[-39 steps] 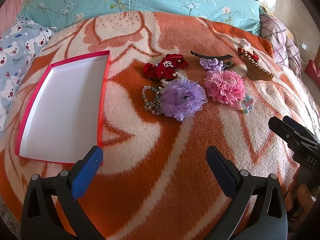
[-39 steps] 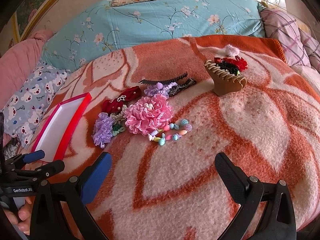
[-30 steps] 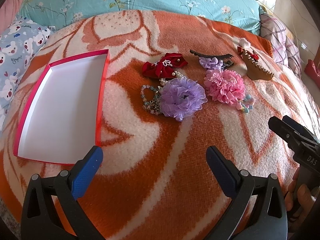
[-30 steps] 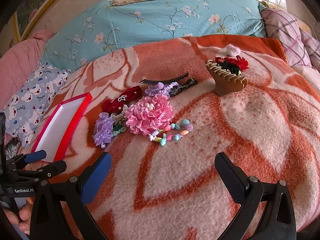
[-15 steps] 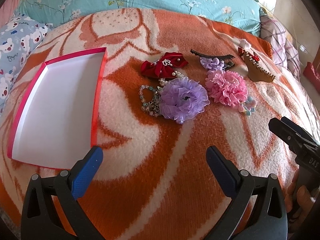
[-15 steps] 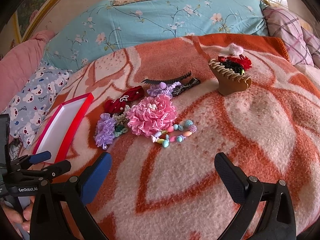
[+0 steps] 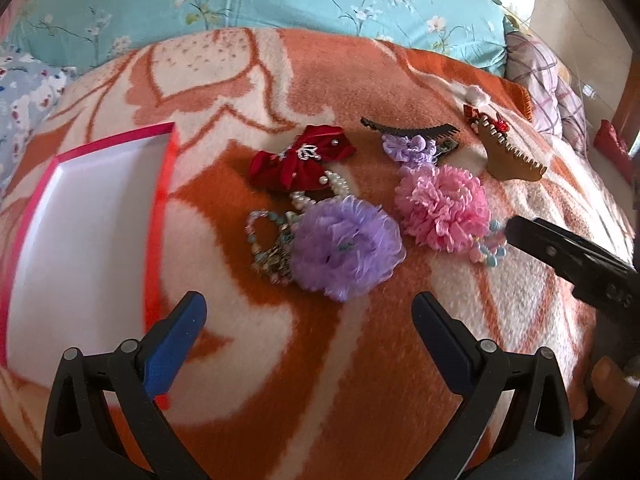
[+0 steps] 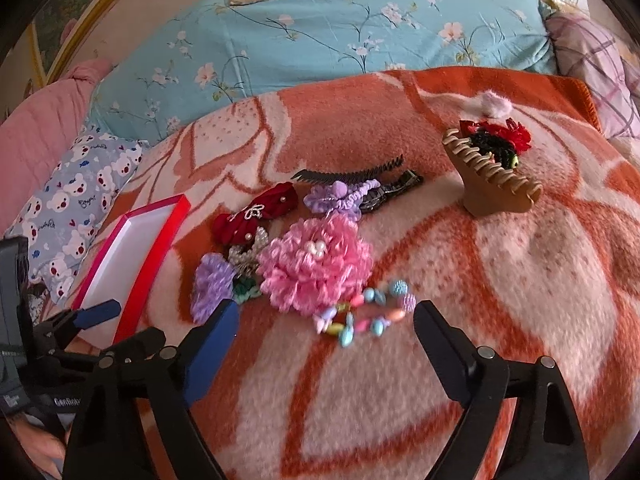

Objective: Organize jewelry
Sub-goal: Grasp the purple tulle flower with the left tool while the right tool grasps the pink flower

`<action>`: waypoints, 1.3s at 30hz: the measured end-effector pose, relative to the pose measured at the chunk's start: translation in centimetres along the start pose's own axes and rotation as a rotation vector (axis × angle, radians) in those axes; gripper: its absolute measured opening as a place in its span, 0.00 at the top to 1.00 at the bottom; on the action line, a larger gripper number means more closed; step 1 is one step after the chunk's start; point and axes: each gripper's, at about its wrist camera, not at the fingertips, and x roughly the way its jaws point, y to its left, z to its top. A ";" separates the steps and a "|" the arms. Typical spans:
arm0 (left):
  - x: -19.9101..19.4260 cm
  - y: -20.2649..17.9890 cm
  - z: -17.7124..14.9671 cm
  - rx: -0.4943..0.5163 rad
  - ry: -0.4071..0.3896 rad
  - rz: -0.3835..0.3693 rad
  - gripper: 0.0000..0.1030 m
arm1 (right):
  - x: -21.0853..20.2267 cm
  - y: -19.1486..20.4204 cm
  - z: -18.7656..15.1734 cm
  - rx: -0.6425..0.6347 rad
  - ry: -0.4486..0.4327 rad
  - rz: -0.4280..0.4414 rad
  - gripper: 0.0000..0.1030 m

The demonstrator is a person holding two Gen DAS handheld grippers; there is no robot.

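Orange blanket point(image 7: 320, 380), jewelry right of red box point(image 7: 160, 220). Your left gripper point(image 7: 308, 332) and right gripper point(image 8: 324, 344) gape wide, empty. Approach step: next, close on the beaded bracelet point(image 8: 364, 314).

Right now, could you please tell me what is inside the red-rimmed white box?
The red-rimmed white box shows only bare white floor; its near corner is hidden behind the left gripper, whose jaws are open.

An orange and cream blanket point(image 8: 520, 280) covers the bed, backed by a blue flowered quilt point(image 8: 320, 32), with daylight glaring off pale floor tiles point(image 7: 560, 20).
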 end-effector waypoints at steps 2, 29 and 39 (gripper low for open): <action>1.1 0.1 0.6 -0.016 0.008 -0.038 0.08 | 1.0 -0.2 0.6 0.018 0.015 0.011 0.25; -2.1 2.6 0.2 -0.044 -0.061 -0.125 0.92 | 1.7 2.5 0.9 0.003 -0.023 0.103 0.89; -5.9 6.6 -1.4 -0.084 -0.126 -0.063 0.92 | 0.6 7.9 -0.1 0.008 -0.040 0.263 0.89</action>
